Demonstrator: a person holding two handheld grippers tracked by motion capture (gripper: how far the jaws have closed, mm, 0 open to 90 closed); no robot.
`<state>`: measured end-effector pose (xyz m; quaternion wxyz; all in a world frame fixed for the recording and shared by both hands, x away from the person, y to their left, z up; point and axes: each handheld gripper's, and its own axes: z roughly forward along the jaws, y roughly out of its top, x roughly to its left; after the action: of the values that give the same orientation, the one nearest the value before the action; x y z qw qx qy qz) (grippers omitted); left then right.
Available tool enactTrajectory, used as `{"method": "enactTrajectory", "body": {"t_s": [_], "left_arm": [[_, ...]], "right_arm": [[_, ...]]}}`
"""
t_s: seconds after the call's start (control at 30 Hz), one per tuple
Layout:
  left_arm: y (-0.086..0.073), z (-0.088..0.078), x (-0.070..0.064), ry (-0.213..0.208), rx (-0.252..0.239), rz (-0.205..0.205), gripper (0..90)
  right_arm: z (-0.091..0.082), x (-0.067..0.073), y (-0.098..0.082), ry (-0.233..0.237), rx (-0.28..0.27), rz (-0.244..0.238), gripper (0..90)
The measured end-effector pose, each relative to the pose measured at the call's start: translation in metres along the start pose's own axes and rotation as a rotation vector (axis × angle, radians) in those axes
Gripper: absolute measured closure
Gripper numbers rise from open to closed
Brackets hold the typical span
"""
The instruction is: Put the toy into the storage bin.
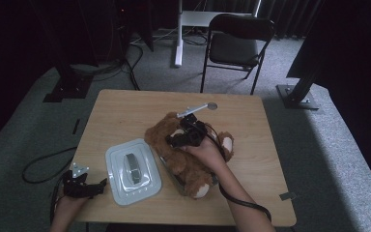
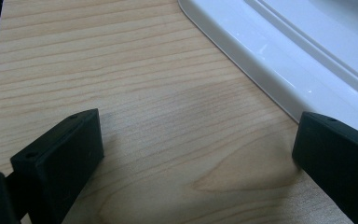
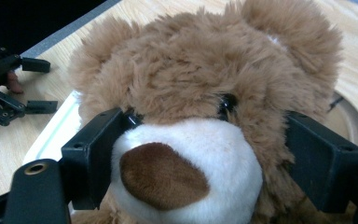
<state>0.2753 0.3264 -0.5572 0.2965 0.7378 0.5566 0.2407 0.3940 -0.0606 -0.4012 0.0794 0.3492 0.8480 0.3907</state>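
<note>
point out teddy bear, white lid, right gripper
teddy bear [image 3: 186, 172]: right gripper view, white muzzle.
white lid [image 1: 121, 181]: high view, flat rim near its front left corner.
right gripper [image 3: 200, 161]: right gripper view, midway between its black jaws.

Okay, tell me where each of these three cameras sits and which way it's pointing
High view: above the person's side, looking forward and down on the table, bear and white lid; both forearms enter from below.
Left gripper view: rides the left gripper, looking along its fingers at bare table beside the lid.
Right gripper view: rides the right gripper, facing the bear's face, fingers either side of the muzzle.
Shared: the bear and left gripper appear in the high and right gripper views.
</note>
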Motion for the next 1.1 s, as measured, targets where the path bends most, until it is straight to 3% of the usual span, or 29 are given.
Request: {"method": "enactTrajectory", "body": {"t_s": [0.4,0.77,1.0,1.1], "left_arm": [[0.0,0.0,0.0,0.0,-0.001,-0.002,2.5],[0.0,0.0,0.0,0.0,-0.001,-0.002,2.5],[0.0,0.0,0.0,0.0,-0.001,-0.002,2.5],[0.0,0.0,0.0,0.0,-0.001,-0.002,2.5]], "right_arm": [[0.011,-0.005,-0.007,0.01,0.033,0.059,19.4],[0.027,-0.002,-0.011,-0.017,0.092,0.05,21.0],[0.05,0.007,-0.015,-0.059,0.203,0.021,23.1],[0.058,0.009,-0.016,-0.05,0.245,0.007,23.9]]}}
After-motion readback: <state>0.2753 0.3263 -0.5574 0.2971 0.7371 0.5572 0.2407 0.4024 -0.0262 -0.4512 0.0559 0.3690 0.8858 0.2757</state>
